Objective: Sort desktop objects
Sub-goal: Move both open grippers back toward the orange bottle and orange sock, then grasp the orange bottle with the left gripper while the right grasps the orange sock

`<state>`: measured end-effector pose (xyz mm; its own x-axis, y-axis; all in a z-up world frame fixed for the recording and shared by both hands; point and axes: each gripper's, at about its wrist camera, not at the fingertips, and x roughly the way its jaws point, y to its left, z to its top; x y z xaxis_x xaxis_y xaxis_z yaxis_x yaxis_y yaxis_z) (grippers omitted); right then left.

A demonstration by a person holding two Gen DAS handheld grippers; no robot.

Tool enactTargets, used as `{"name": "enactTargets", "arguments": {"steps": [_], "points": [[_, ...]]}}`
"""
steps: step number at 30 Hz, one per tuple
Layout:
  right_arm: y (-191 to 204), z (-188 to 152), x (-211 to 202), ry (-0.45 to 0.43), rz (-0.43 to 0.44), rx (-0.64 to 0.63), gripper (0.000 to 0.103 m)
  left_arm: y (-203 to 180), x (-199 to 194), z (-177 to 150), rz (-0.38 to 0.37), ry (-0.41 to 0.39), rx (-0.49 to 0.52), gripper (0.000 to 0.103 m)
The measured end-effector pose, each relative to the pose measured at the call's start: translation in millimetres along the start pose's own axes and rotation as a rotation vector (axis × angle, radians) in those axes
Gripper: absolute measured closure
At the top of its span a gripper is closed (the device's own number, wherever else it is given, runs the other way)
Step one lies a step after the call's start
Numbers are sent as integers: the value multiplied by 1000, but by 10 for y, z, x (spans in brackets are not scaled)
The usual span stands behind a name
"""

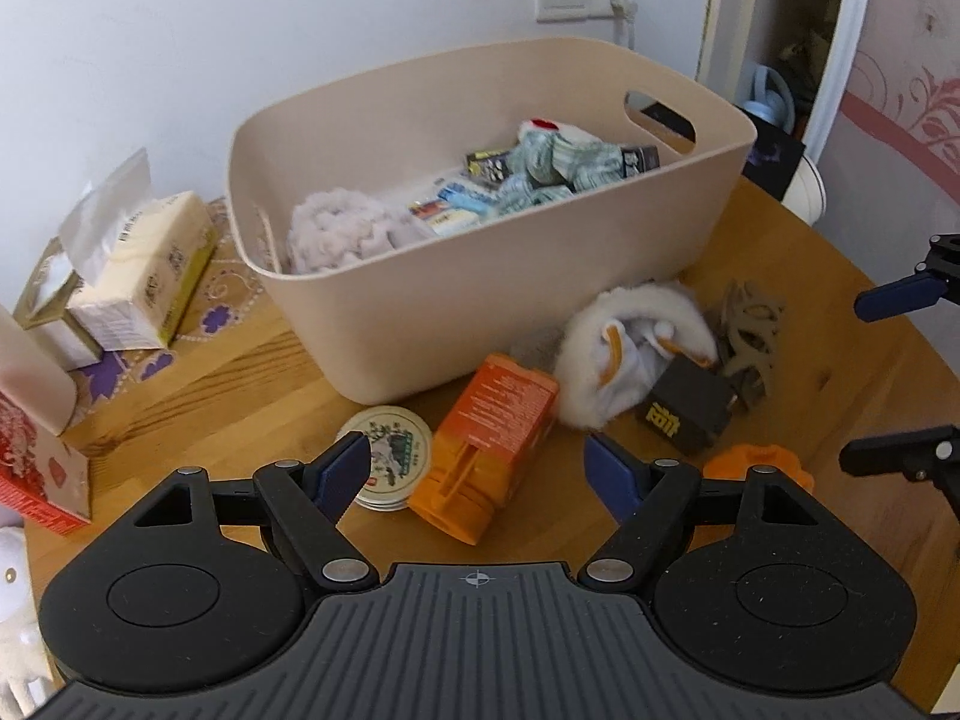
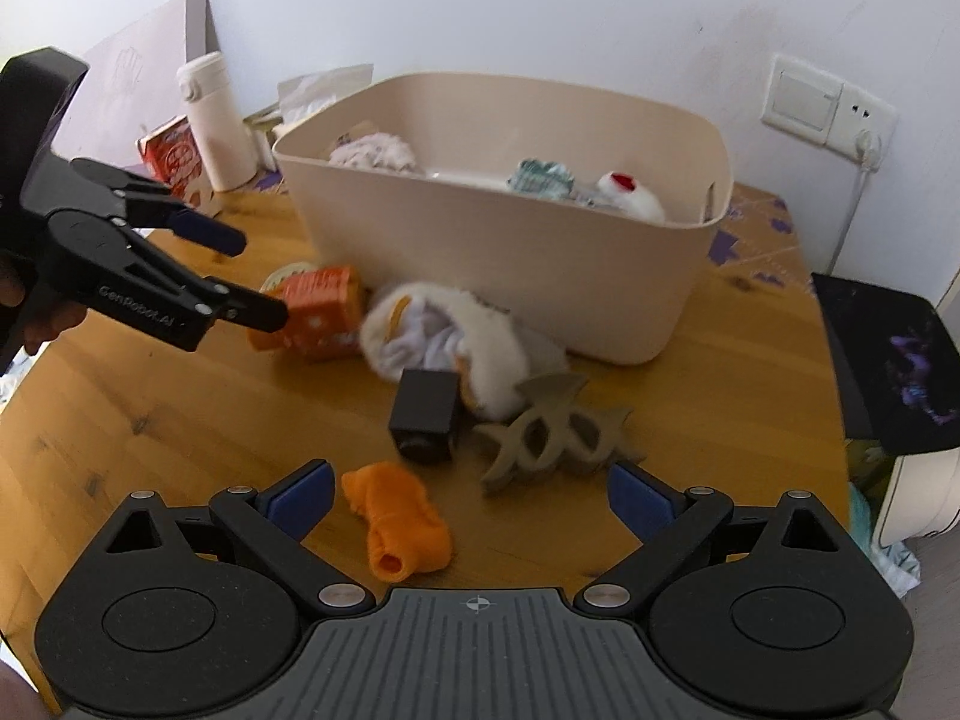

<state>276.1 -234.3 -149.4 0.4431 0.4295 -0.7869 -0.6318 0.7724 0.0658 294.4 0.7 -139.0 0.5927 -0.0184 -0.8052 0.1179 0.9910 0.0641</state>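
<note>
You've got both grippers angled down at the table: left gripper (image 1: 477,468) spread wide over the orange box (image 1: 492,420), right gripper (image 2: 471,495) spread wide above the orange cloth (image 2: 399,525), neither grasping anything. One beige bin (image 1: 420,312) already holds fluffy stuff and packets. Five loose bits sit in front of it.

The right claw (image 2: 468,495) hangs wide open over the wooden desk (image 2: 150,420), an orange sock (image 2: 399,525) lying between its blue pads. Just beyond sit a black box (image 2: 425,408), a tan hair clip (image 2: 555,429) and a beige bin (image 2: 510,252); the left claw (image 2: 255,276) is open near an orange carton (image 2: 321,312)
</note>
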Motion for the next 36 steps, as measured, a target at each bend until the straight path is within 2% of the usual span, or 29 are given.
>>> {"name": "enactTargets", "arguments": {"steps": [7, 11, 16, 20, 22, 24, 26, 27, 28, 30, 36], "points": [[88, -90, 157, 37, 15, -10, 4, -85, 189, -22, -31, 14, 49, 24], [130, -108, 232, 52, 18, -28, 10, -136, 280, -14, -49, 20, 63, 24], [177, -122, 307, 70, 17, -60, 26, -178, 365, 6, -63, 33, 65, 27], [221, -148, 354, 90, 16, -91, 43, -219, 420, 3, -93, 59, 70, 44], [238, -168, 367, 99, 18, -99, 56, -249, 432, -11, -93, 62, 81, 51], [245, -185, 366, 105, 24, -98, 62, -267, 438, -20, -92, 63, 85, 59], [253, -199, 356, 104, 22, -106, 67, -274, 443, -19, -91, 68, 73, 61], [257, -204, 350, 104, 23, -109, 72, -272, 443, -16, -86, 69, 63, 63], [262, -209, 341, 102, 27, -113, 83, -274, 443, -16, -81, 69, 53, 64], [272, -213, 324, 100, 27, -124, 93, -279, 441, -19, -83, 75, 30, 64], [313, -253, 282, 96, 47, -153, 98, -374, 374, -96, -82, 84, 16, 64]]}}
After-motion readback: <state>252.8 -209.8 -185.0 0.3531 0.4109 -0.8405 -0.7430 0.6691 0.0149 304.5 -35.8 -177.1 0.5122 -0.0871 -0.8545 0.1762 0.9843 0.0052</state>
